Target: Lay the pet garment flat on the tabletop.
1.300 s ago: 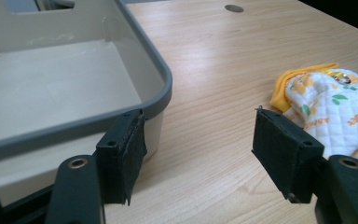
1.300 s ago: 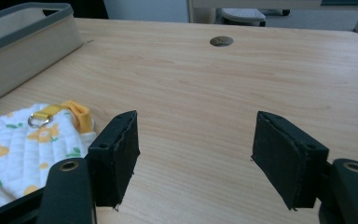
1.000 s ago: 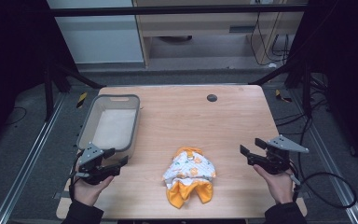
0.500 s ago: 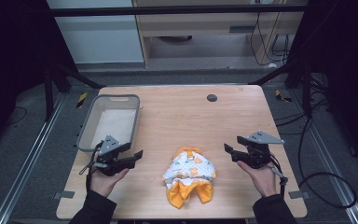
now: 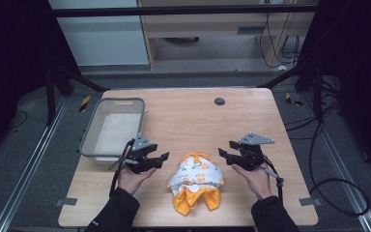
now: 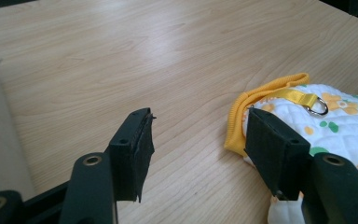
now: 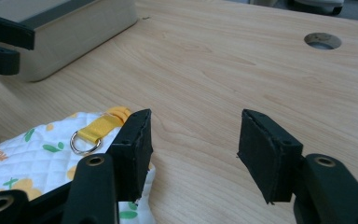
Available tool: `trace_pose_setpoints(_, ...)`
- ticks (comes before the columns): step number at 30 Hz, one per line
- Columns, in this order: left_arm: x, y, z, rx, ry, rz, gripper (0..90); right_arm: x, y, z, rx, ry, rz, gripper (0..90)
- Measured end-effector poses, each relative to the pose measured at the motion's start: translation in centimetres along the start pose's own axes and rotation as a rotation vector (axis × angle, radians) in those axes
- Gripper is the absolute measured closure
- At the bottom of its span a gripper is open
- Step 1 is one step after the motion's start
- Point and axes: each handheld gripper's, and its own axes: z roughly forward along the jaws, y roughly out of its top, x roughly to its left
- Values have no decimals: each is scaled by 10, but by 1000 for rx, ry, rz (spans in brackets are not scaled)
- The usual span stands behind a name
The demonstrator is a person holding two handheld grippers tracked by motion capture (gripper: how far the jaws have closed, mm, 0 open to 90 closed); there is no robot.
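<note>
A small white quilted garment (image 5: 196, 180) with orange prints and yellow trim lies crumpled near the table's front edge. A yellow strap with a metal ring (image 6: 316, 104) sits at its top. My left gripper (image 5: 164, 156) is just left of it, low over the table and pointing at it. Its jaws (image 6: 198, 135) stand apart with only bare wood between them and have just been closing a little; the garment's yellow hem (image 6: 242, 114) is beside the right jaw. My right gripper (image 5: 222, 152) is just right of the garment (image 7: 32, 156). Its jaws (image 7: 193, 140) are open over bare wood and have just been closing.
A grey plastic bin (image 5: 111, 129) stands on the left of the wooden table (image 5: 193, 111), close behind my left hand; it appears as a bin (image 7: 60, 25) in the right gripper view too. A round cable hole (image 5: 219, 101) lies at the back. Cables trail off the table's right side.
Both hands have moved inward from the table's sides toward the garment and sunk slightly. The jaws of both grippers look a little narrower than before.
</note>
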Motion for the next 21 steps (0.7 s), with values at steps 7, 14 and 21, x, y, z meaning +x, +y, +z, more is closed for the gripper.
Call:
trace_pose_setpoints(7, -7, -1, 19, 29, -45, -12, 413, 3, -2, 12, 27, 35, 2, 472)
trace_pose_setpoints(14, -15, -3, 26, 57, -66, -2, 414, 9, -11, 22, 73, 68, -3, 474)
trace_pose_setpoints(21, -24, -6, 36, 84, -90, 10, 425, 17, -19, 28, 106, 96, -10, 471)
